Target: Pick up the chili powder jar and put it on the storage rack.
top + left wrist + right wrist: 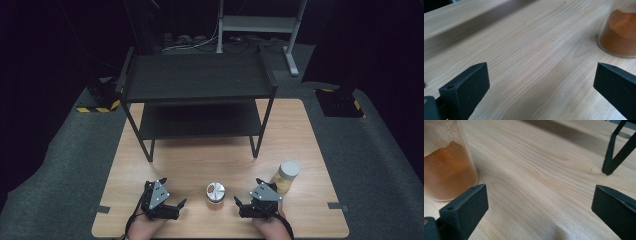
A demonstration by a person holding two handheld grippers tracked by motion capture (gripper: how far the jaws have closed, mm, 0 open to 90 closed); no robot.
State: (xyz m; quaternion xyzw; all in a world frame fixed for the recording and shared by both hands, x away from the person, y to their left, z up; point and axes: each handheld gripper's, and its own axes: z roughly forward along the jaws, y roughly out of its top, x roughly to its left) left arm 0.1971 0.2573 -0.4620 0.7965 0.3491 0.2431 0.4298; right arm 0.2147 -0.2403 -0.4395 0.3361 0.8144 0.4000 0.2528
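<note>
On the near part of the wooden table (220, 150), a small glass jar (215, 193) of orange-brown powder stands upright between the two tools. The left gripper (176, 206) rests low at the near edge, just left of the jar, held by the person's left hand (145, 227). Its jaws stand wide apart with nothing between them; in the left gripper view (541, 82) bare wood lies between the black pads, and the jar (620, 32) stands beyond the right-hand pad, apart from it. The right gripper (243, 205) sits just right of the jar, also held at the near edge, and its jaws are likewise spread wide and empty. In the right gripper view (540, 202) the jar (447, 167) appears at the left, just beyond the left-hand pad; whether pad and glass touch cannot be told.

A taller jar with a pale lid (286, 176) stands right of the right gripper and a little farther off. A black two-tier metal shelf (197, 80) occupies the far half of the table; one of its legs (616, 152) shows at the far right of the right gripper view.
</note>
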